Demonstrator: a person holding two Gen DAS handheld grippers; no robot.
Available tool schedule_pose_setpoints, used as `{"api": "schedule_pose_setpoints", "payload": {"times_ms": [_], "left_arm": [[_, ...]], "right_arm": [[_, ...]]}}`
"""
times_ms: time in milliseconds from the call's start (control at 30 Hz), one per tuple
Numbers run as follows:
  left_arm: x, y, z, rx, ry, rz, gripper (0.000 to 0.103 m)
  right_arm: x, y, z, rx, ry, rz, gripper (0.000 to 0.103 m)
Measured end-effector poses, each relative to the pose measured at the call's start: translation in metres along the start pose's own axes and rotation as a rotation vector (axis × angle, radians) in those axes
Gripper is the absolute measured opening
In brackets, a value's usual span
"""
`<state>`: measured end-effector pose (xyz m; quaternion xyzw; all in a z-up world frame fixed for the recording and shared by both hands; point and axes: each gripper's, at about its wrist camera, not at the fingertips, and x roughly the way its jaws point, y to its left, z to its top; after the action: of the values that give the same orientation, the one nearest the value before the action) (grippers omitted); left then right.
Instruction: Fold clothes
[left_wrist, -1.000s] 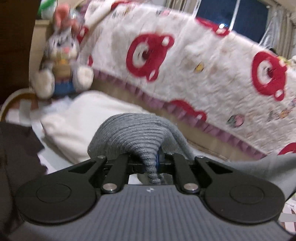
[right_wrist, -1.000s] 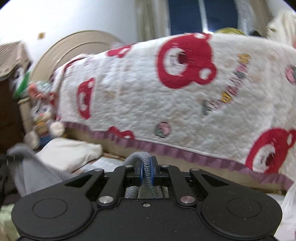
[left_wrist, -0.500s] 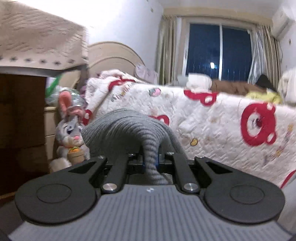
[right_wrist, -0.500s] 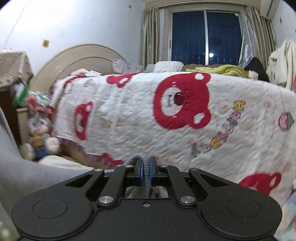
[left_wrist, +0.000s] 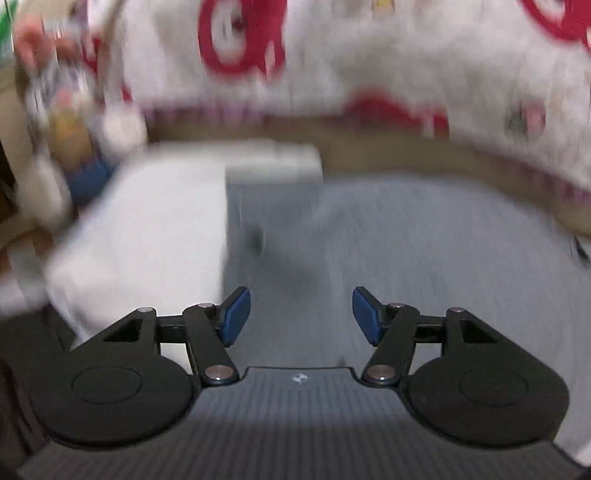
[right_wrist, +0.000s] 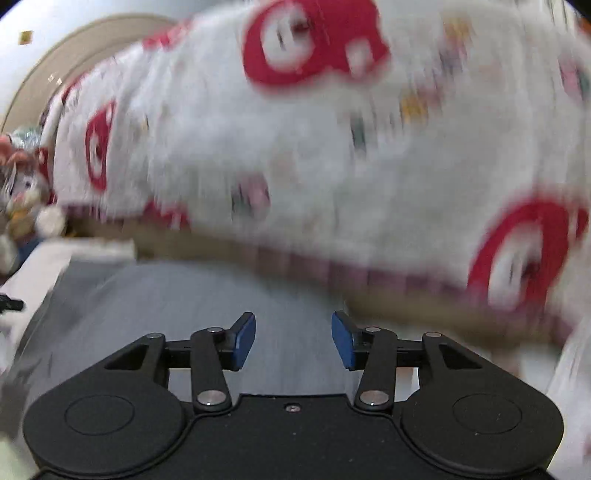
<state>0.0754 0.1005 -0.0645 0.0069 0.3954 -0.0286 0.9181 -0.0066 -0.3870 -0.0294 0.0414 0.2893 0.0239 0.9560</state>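
Grey knit garment (left_wrist: 406, 251) lies spread flat before us, below a white quilt with red bears (right_wrist: 295, 147) and beside a white cloth (left_wrist: 147, 229). Our left gripper (left_wrist: 301, 314) and right gripper (right_wrist: 293, 339) both gape wide, holding nothing.

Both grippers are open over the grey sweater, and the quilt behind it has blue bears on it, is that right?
Not quite: the bears on the quilt are red, as the right wrist view shows. The left gripper, right gripper and grey sweater are as you said.
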Motion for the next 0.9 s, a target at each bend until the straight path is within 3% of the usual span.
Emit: {"api": "schedule_pose_setpoints", "payload": {"times_ms": [167,333,467,567,667,900], "left_arm": [[0.013,0.011,-0.059,-0.07,0.128,-0.118,0.06],[-0.008,-0.01,-0.071,0.034,0.094,-0.177,0.061],[-0.005,-0.035,-0.081,0.149,0.099,-0.344,0.07],[-0.002,-0.054,-0.09,0.212,0.142,-0.442,0.07],[-0.01,-0.071,-0.097,0.301,0.126,-0.531,0.07],[-0.01,-0.093,-0.119,0.398,0.146,-0.561,0.07]], "right_arm": [[-0.008,-0.026,-0.071,0.096,0.205,0.079,0.051],[-0.02,-0.009,-0.123,0.081,0.321,0.111,0.054],[-0.018,0.004,-0.153,0.073,0.398,0.084,0.054],[-0.017,0.004,-0.164,0.114,0.413,0.067,0.057],[-0.016,0.001,-0.17,0.167,0.414,0.056,0.057],[-0.002,0.001,-0.182,0.217,0.409,0.024,0.057]]}}
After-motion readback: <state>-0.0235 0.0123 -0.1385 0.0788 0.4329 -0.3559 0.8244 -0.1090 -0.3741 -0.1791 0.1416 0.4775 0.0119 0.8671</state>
